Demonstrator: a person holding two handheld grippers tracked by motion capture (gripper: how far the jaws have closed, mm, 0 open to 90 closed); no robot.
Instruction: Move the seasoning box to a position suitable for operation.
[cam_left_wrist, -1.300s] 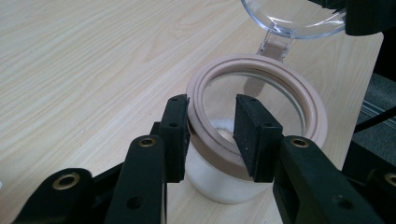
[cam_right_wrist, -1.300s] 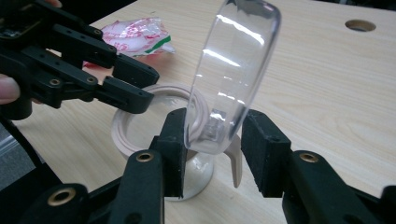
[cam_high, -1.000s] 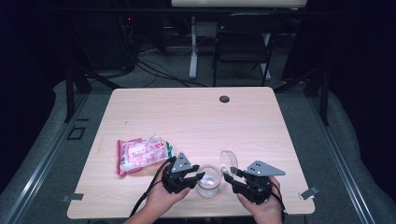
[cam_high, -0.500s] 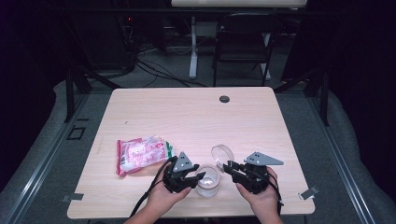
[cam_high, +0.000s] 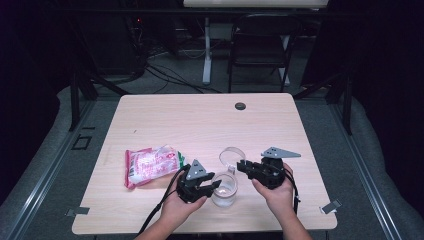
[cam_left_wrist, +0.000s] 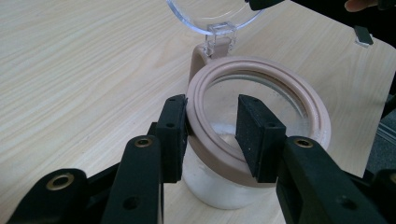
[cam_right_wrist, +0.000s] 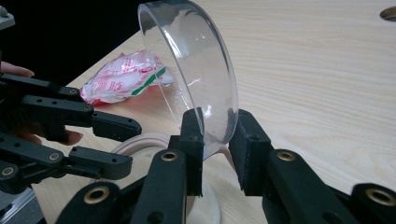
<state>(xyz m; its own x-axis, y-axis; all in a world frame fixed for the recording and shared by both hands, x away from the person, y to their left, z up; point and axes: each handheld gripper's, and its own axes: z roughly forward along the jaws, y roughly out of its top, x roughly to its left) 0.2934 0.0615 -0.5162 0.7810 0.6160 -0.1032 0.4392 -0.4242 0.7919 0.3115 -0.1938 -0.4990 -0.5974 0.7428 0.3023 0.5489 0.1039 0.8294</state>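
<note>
A clear jar (cam_high: 223, 192) with a beige rim ring (cam_left_wrist: 280, 84) stands near the table's front edge. Its hinged clear lid (cam_high: 231, 156) is swung up and back, tilted on edge (cam_right_wrist: 201, 70). My left gripper (cam_high: 212, 186) straddles the near rim (cam_left_wrist: 210, 130), one pad outside and one inside the jar, shut on it. From the right, my right gripper (cam_high: 241, 166) is shut on the lid's lower edge (cam_right_wrist: 215, 140). White residue shows at the jar's bottom.
A red and white snack packet (cam_high: 150, 165) lies left of the jar, also in the right gripper view (cam_right_wrist: 121, 81). A dark grommet hole (cam_high: 240, 106) sits near the table's far edge. A chair (cam_high: 260, 45) and cables lie beyond the table (cam_high: 200, 125).
My right gripper has lifted and moved away from the person, swinging the lid further back and left off the jar mouth. The left gripper has stayed on the jar.
</note>
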